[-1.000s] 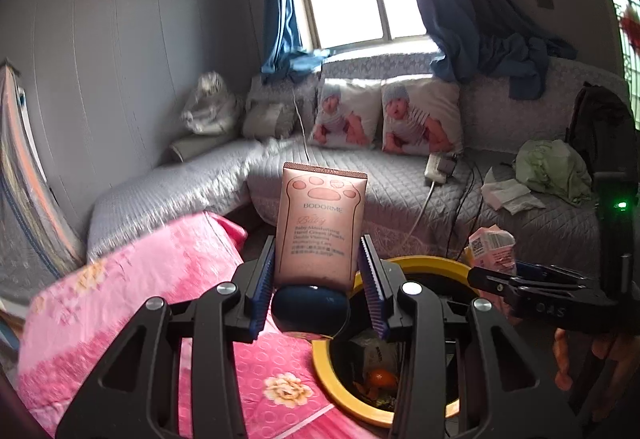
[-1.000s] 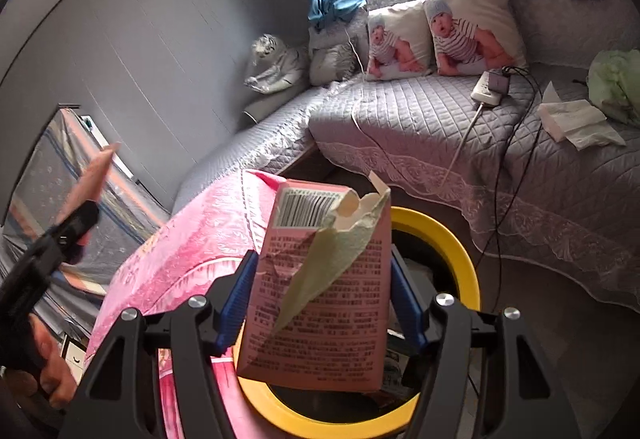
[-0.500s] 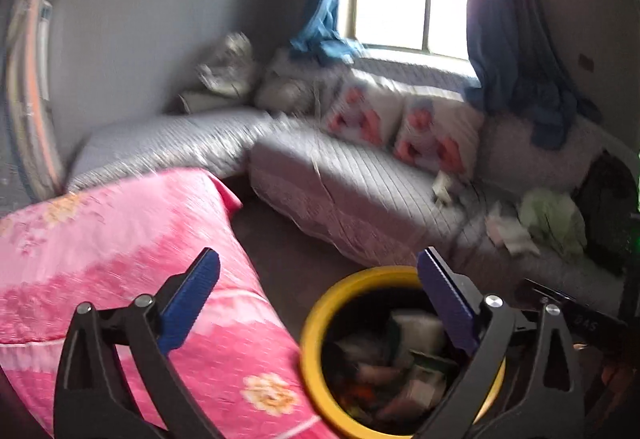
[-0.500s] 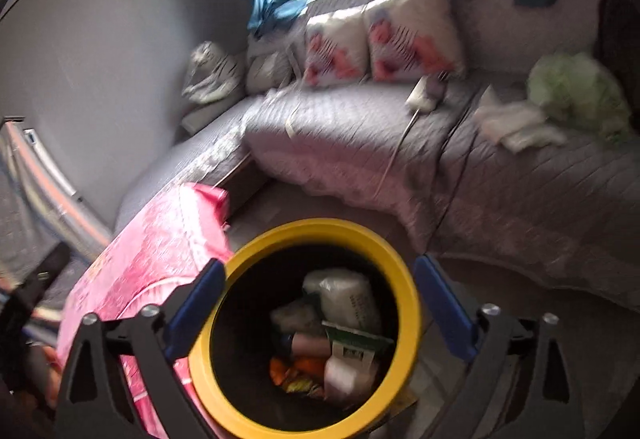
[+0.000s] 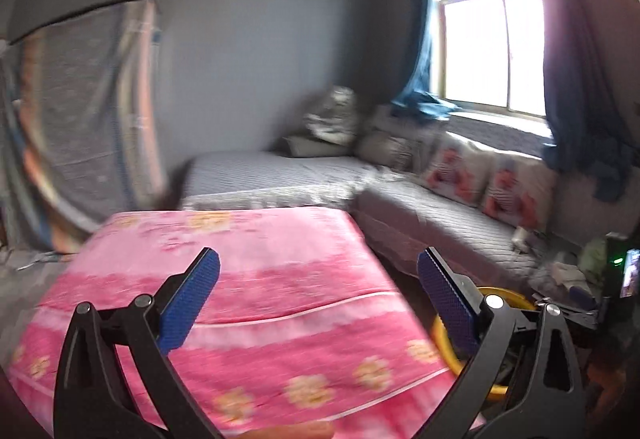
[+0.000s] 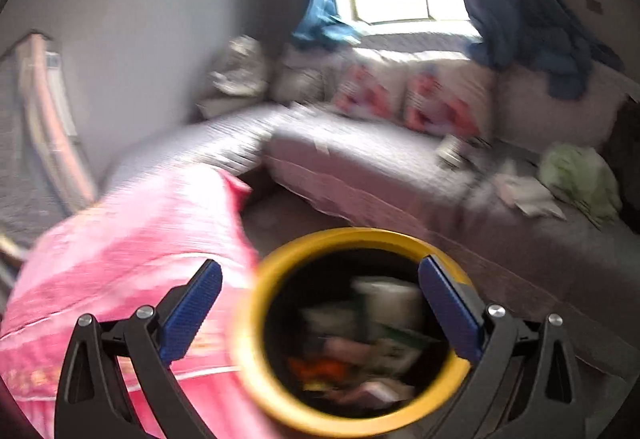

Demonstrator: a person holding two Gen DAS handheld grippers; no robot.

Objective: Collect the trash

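1. Right wrist view: the right gripper [image 6: 320, 295] stands spread wide with nothing between its blue pads, hanging over the yellow-rimmed bin [image 6: 256, 371], whose mouth fills the frame from about 5 to 7 o'clock.
2. The trash in the bin [image 6: 372, 335] is a blurred heap: pale cartons, a pinkish pack, something orange. I cannot tell the pieces apart.
3. Left wrist view: the left gripper [image 5: 318, 291] is likewise wide open and empty, pointing over the pink flowered bed cover [image 5: 248, 303]. A slice of the bin's rim shows at 4 o'clock, behind the right-hand finger.
4. More likely trash lies on the grey sofa [image 6: 360, 167] at 3 o'clock in the right wrist view: crumpled white paper [image 6: 528, 195] beside a green bundle [image 6: 580, 179].
5. Handling, as I judge it: the paper looks light, soft and easily crushed, so a pinch across the bunched middle should hold; taking a loose edge risks tearing or slipping.
6. The green bundle looks limp like cloth or a bag; whether it is trash I cannot tell.
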